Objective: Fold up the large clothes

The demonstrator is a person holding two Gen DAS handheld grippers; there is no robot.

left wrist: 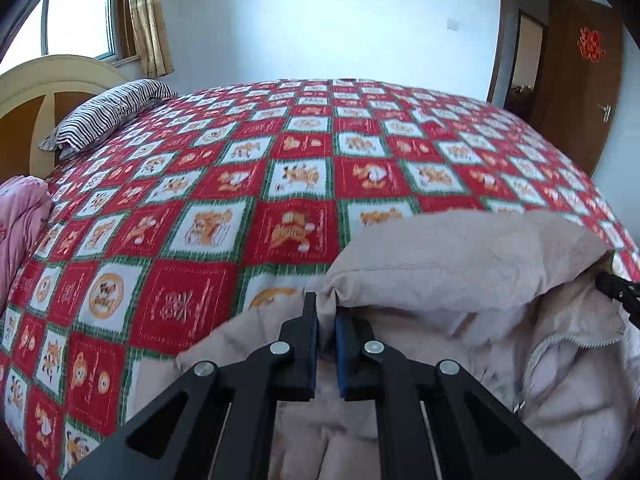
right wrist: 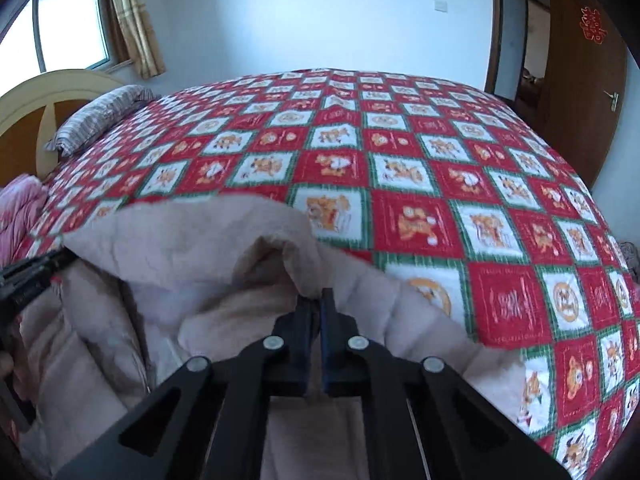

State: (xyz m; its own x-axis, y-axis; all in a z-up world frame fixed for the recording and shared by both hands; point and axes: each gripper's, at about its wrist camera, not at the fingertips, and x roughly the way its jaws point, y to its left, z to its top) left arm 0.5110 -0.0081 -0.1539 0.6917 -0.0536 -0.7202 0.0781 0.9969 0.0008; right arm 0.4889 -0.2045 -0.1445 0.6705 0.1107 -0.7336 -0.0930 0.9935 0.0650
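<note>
A large beige padded coat [left wrist: 460,264] lies at the near edge of the bed; it also shows in the right wrist view [right wrist: 192,248]. My left gripper [left wrist: 326,308] is shut on a fold of the coat's left side and lifts it. My right gripper [right wrist: 316,300] is shut on a fold of the coat's right side. The coat's upper edge hangs raised between both grippers, with its lining and a zipper [left wrist: 576,340] showing. The right gripper's tip shows at the right edge of the left wrist view [left wrist: 616,292]; the left gripper's tip shows at the left of the right wrist view [right wrist: 32,272].
The bed is covered by a red, white and green checked spread [left wrist: 280,168]. A striped pillow [left wrist: 104,116] and a pink quilt [left wrist: 20,220] lie by the headboard [left wrist: 40,80] on the left. A brown door [left wrist: 580,92] stands at the far right.
</note>
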